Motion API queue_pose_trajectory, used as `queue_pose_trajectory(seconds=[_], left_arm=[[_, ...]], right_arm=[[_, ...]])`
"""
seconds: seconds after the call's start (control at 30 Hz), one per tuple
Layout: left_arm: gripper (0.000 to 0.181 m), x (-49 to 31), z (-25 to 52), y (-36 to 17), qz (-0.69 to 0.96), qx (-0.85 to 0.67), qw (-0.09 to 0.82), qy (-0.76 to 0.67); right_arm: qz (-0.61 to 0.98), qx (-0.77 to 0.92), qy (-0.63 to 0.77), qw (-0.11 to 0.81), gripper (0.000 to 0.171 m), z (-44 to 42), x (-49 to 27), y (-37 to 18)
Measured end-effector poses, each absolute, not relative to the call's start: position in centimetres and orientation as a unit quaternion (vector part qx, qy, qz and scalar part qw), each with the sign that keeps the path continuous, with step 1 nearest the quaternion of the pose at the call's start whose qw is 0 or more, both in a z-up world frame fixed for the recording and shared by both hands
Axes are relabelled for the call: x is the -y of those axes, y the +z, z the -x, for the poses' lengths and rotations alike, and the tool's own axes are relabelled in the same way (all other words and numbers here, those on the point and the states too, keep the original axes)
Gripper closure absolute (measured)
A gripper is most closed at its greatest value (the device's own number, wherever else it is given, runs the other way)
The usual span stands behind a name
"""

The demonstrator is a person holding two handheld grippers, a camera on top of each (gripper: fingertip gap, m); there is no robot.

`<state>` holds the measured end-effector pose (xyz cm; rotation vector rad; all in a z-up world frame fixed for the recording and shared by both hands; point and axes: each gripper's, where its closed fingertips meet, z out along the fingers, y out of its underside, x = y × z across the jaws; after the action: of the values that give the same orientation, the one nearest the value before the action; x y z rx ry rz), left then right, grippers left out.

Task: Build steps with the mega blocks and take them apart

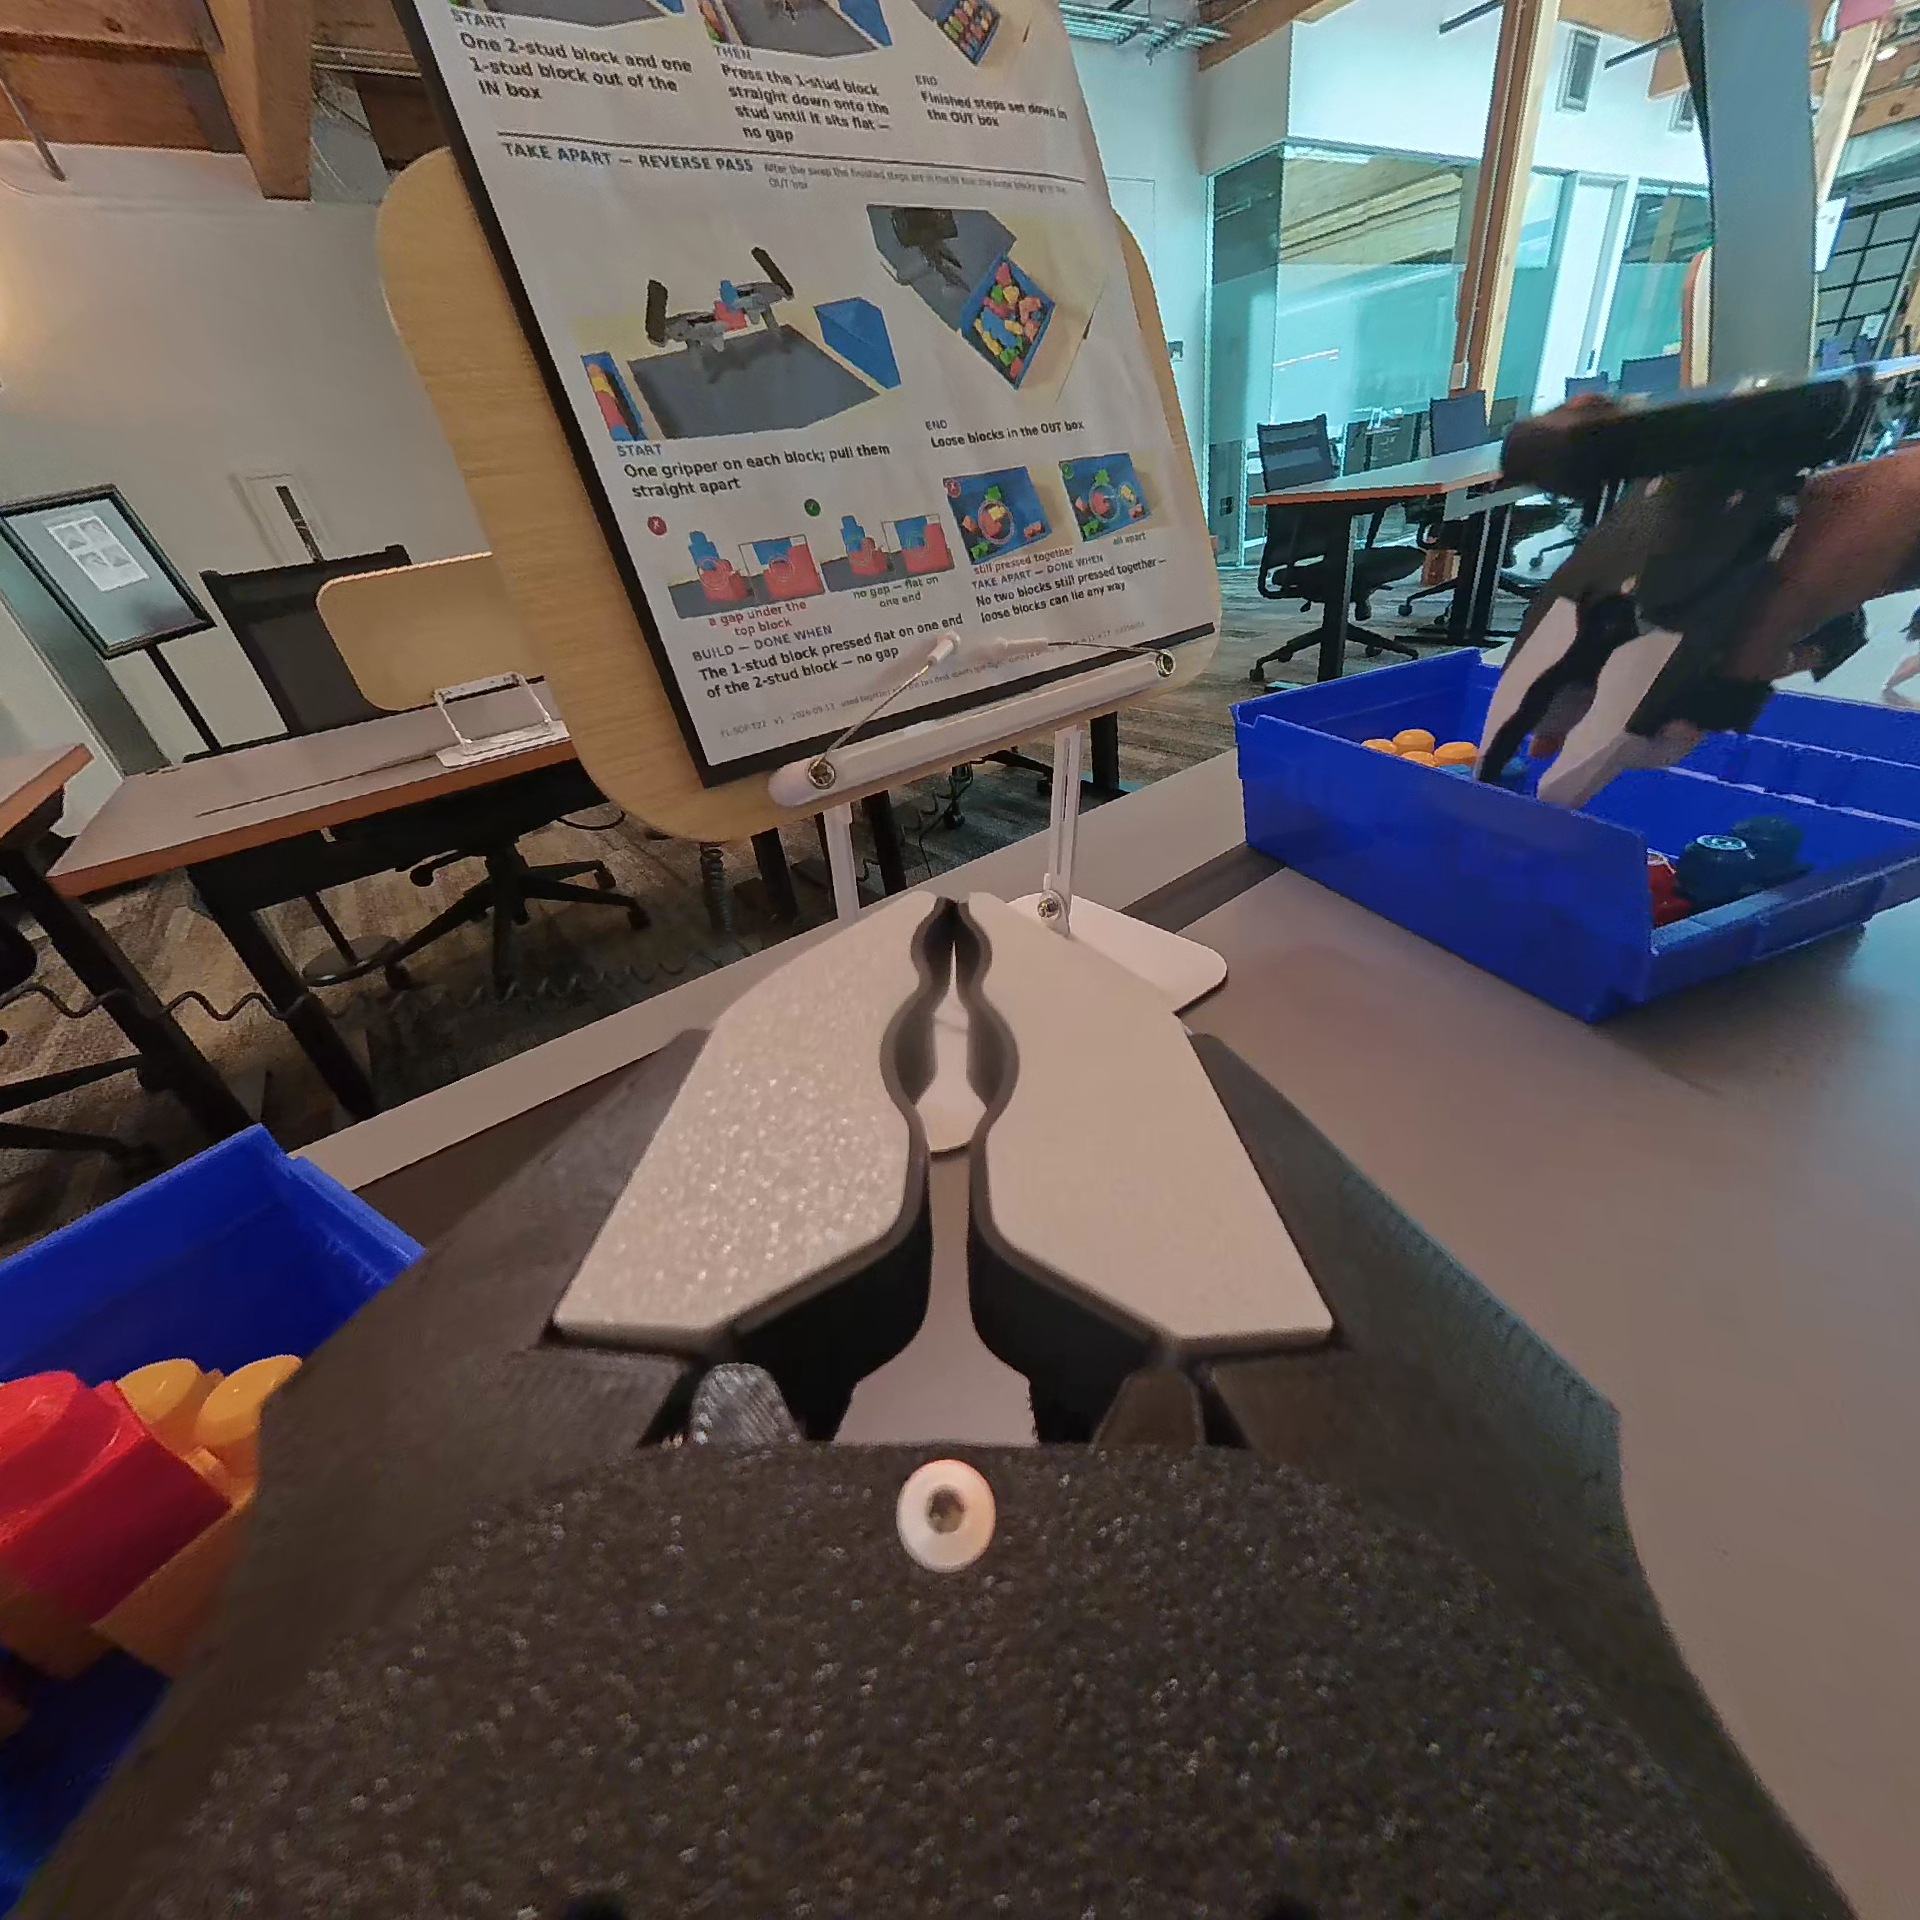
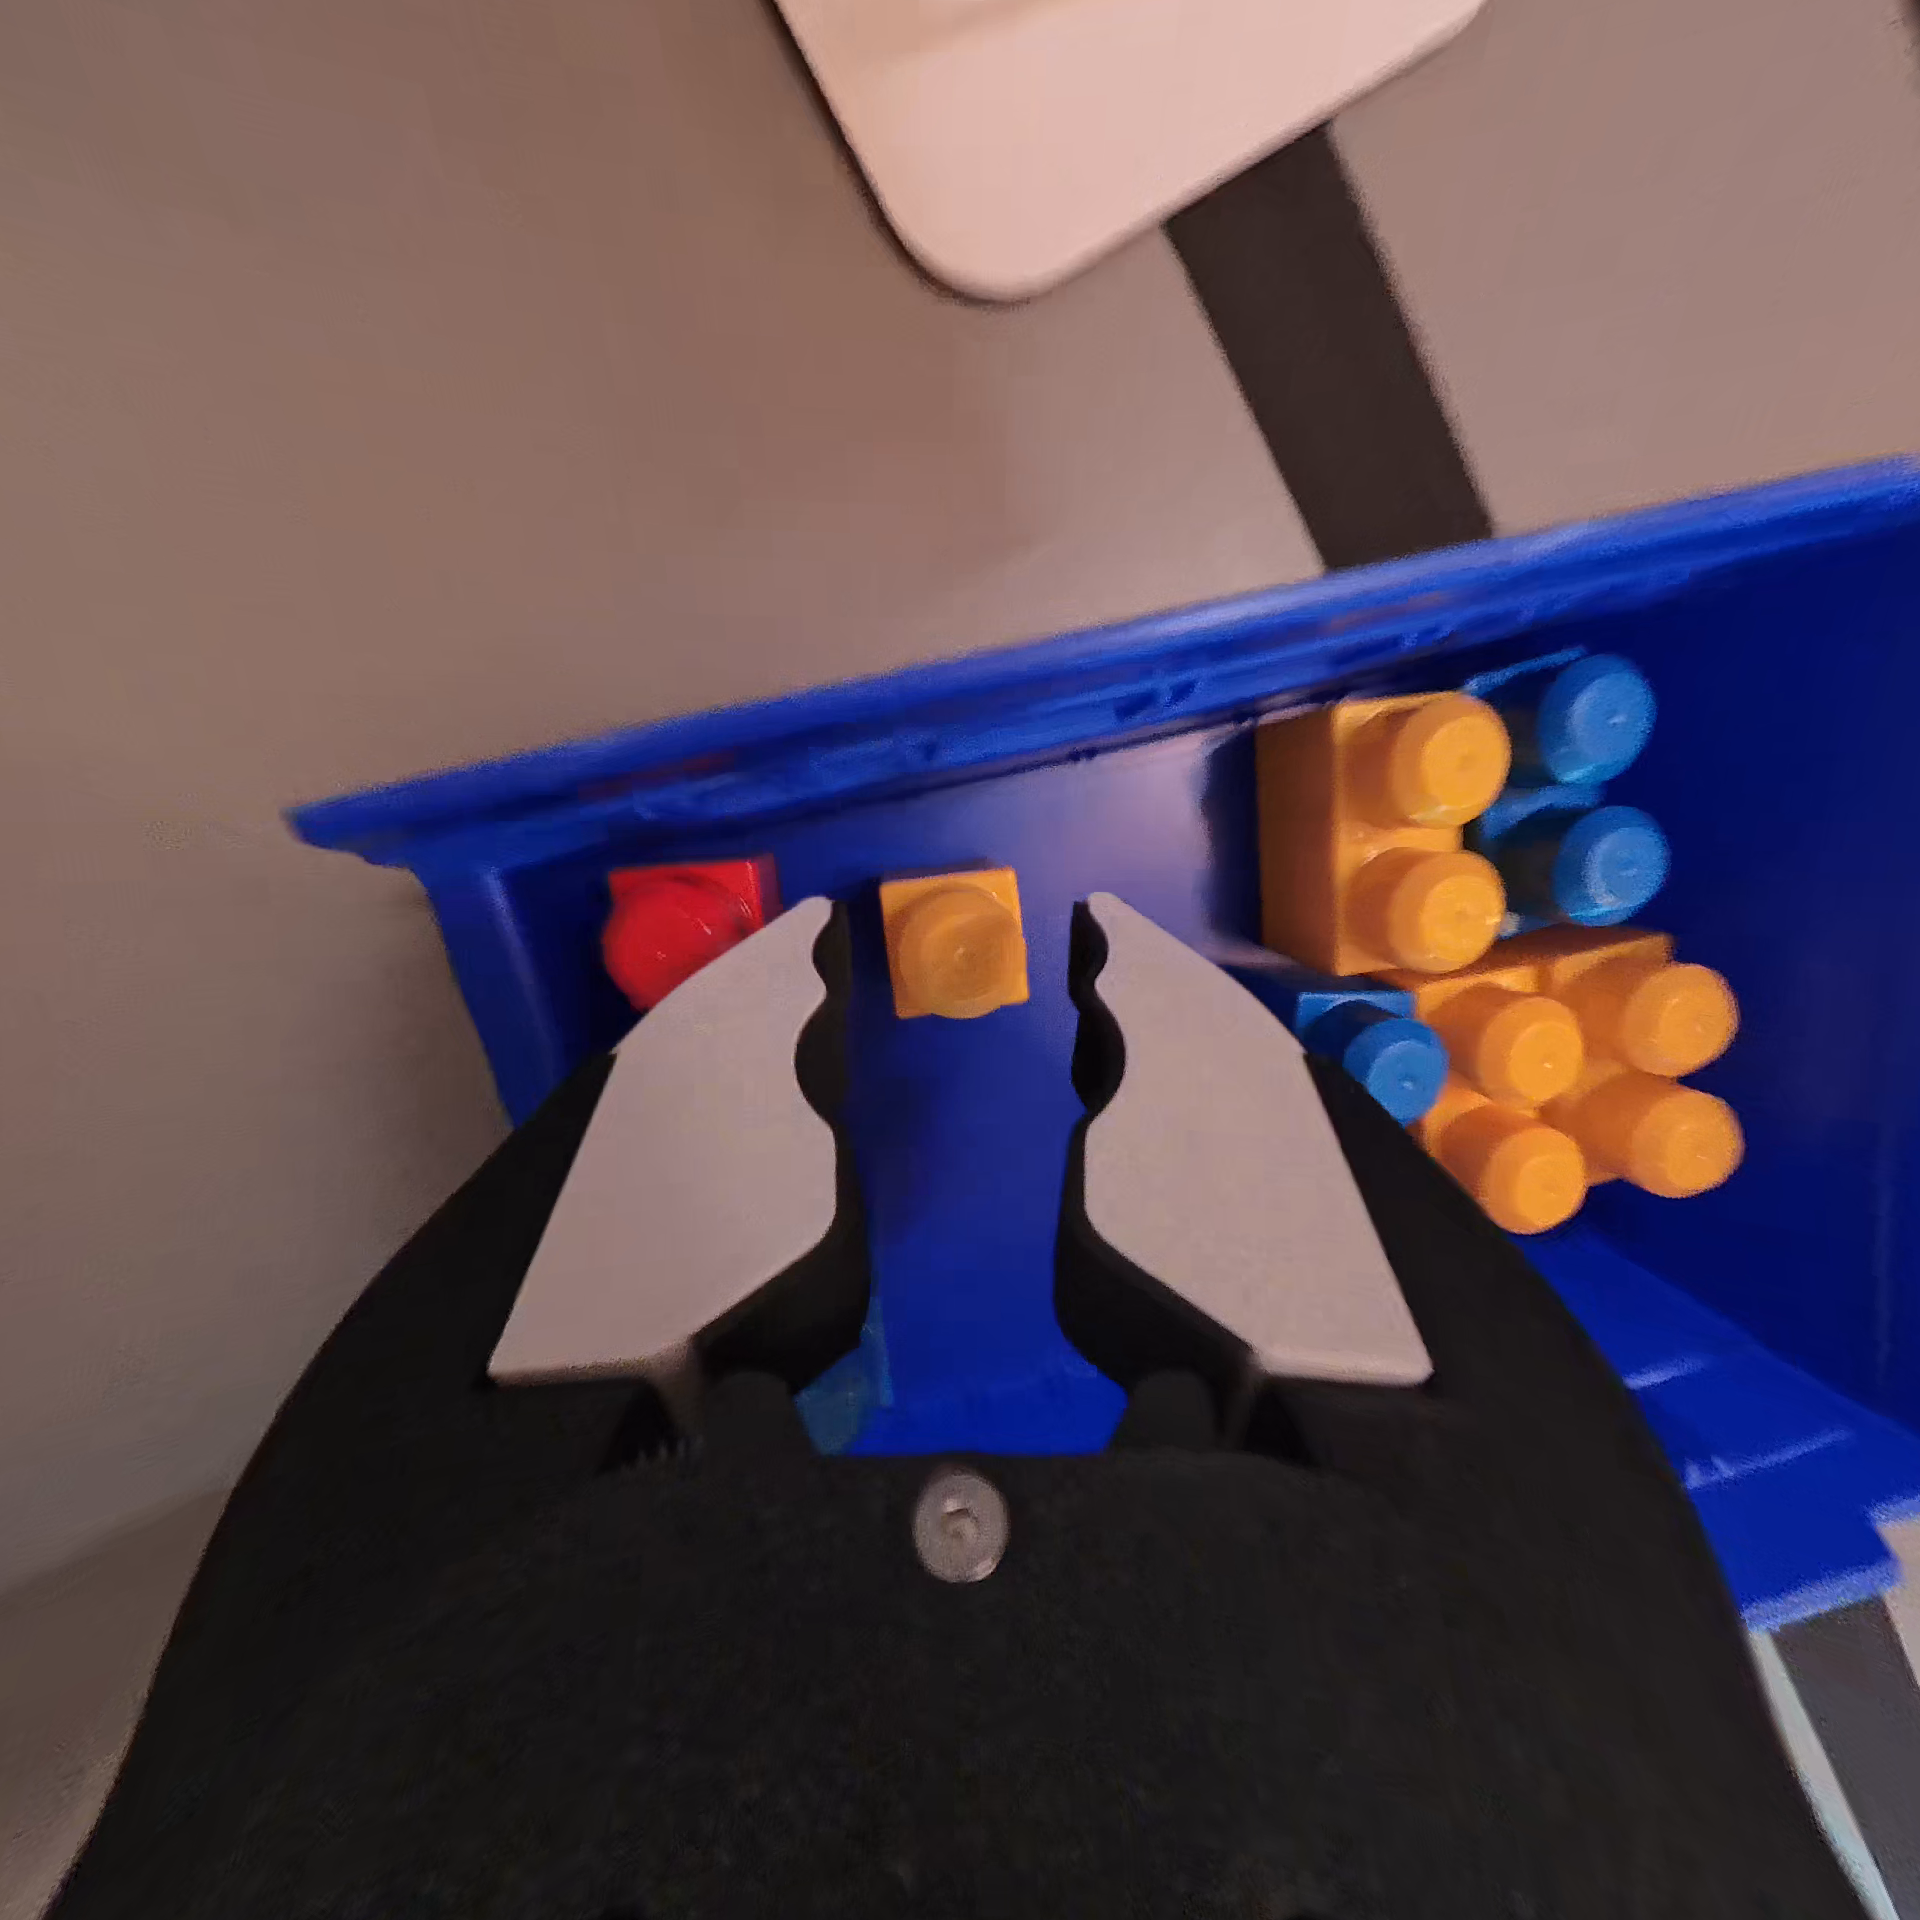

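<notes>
1. Your right claw (image 2: 956,914) hangs over the blue bin (image 2: 935,717), lined up on the single orange block (image 2: 954,940) by the far wall — the red block (image 2: 675,930) just left could get clipped.
2. Its jaws are half open, holding nothing.
3. Your left claw (image 1: 954,920) — nearly closed, empty — hovers over the table (image 1: 1558,1195).

Bright daylit left view, edges bowed (fisheye); right view dimmer, motion-blurred throughout.
</notes>
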<state>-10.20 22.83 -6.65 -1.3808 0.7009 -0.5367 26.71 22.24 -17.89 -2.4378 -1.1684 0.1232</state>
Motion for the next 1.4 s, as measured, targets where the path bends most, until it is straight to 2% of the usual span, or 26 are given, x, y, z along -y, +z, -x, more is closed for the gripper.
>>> queue_pose_trajectory(seconds=[0.23,0.3,0.4,0.53,0.63,0.87,1.0,1.07,1.2,1.4], left_arm=[[0.181,-22.8,10.2,-6.7,0.616,-0.311,0.682,-0.241],[0.181,-22.8,10.3,-6.6,0.618,-0.309,0.682,-0.240],[0.181,-22.9,10.5,-6.6,0.621,-0.301,0.681,-0.245],[0.181,-23.0,10.8,-6.5,0.624,-0.293,0.681,-0.249],[0.181,-23.0,10.9,-6.4,0.624,-0.292,0.681,-0.248],[0.181,-23.6,12.2,-6.0,0.637,-0.277,0.680,-0.234],[0.181,-25.0,16.3,-5.0,0.678,-0.253,0.669,-0.169],[0.181,-26.0,19.2,-5.3,0.716,-0.247,0.639,-0.132],[0.152,-27.9,25.3,-7.7,0.805,-0.249,0.536,-0.059],[0.137,-30.6,33.3,-10.0,0.889,-0.219,0.398,0.053]], right_arm=[[0.774,0.361,0.122,0.506,0.136,-18.5,-22.4,-6.4],[0.737,0.320,0.136,0.579,0.141,-16.3,-21.8,-4.3],[0.706,0.264,0.154,0.639,0.149,-13.6,-20.7,-3.6],[0.696,0.217,0.161,0.665,0.156,-11.1,-19.8,-5.5],[0.692,0.196,0.158,0.676,0.170,-10.5,-19.8,-7.5],[0.697,0.185,0.166,0.673,0.171,-11.6,-19.9,-9.7],[0.699,0.184,0.156,0.673,0.171,-12.2,-20.2,-10.0],[0.700,0.182,0.159,0.672,0.171,-12.3,-20.2,-10.0],[0.704,0.185,0.161,0.666,0.171,-12.1,-20.5,-10.5],[0.708,0.189,0.168,0.659,0.171,-11.8,-20.5,-11.0]])
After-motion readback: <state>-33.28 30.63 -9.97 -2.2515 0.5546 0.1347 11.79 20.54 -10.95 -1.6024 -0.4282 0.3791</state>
